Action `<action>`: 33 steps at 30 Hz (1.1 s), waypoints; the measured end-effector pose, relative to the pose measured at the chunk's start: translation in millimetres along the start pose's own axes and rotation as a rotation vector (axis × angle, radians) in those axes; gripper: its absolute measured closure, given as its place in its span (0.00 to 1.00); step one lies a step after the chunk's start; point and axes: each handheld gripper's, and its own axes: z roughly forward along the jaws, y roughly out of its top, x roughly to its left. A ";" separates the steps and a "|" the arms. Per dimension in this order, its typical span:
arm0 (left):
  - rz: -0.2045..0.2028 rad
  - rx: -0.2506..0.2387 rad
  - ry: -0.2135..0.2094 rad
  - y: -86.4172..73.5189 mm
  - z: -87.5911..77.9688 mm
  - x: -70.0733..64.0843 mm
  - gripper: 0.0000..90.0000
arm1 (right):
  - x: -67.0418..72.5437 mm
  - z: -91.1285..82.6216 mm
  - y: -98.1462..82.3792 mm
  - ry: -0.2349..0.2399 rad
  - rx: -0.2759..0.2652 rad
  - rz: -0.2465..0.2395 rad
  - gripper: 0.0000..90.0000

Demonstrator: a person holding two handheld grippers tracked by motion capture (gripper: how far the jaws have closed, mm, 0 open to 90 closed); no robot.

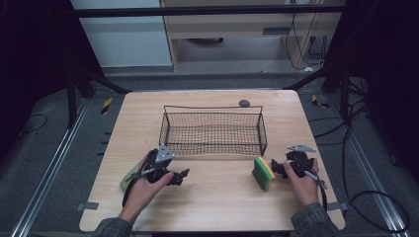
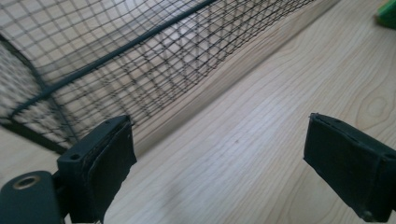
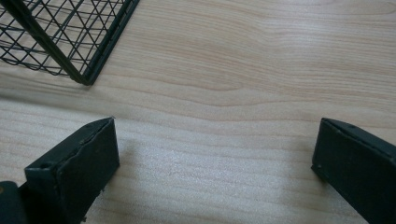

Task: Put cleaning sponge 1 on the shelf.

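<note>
The left tool (image 1: 182,176) is hovering over the counter (image 1: 217,207) with its jaws standing wide and nothing between them. The right tool (image 1: 274,168) is also gaping wide and empty, just beside one green and yellow sponge (image 1: 262,173), which is standing on its edge near the counter's right side. One black wire basket (image 1: 213,130) is sitting behind both tools, in the middle. One yellow-green cloth (image 1: 129,177) is lying under the left hand. One small dark round object (image 1: 244,103) is resting at the far edge. I am seeing no readable writing anywhere.
</note>
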 end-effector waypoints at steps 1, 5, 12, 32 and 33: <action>-0.006 0.009 0.004 3.4 -5.9 3.7 0.09 | -0.5 -0.3 -0.4 0.003 0.000 -0.006 0.01; 0.027 0.070 0.039 14.1 -27.6 18.1 0.08 | -1.7 -3.0 -3.3 0.014 -0.001 -0.019 0.01; 0.027 0.105 0.110 22.3 -55.9 43.3 0.08 | -2.2 -4.4 -4.2 0.020 -0.001 -0.022 0.01; 0.004 0.253 0.191 9.4 -82.2 82.1 0.08 | -1.4 -9.4 -9.6 0.050 -0.001 -0.054 0.00; 0.003 0.257 0.191 8.7 -80.6 81.5 0.08 | -1.5 -9.4 -9.6 0.053 -0.001 -0.055 0.01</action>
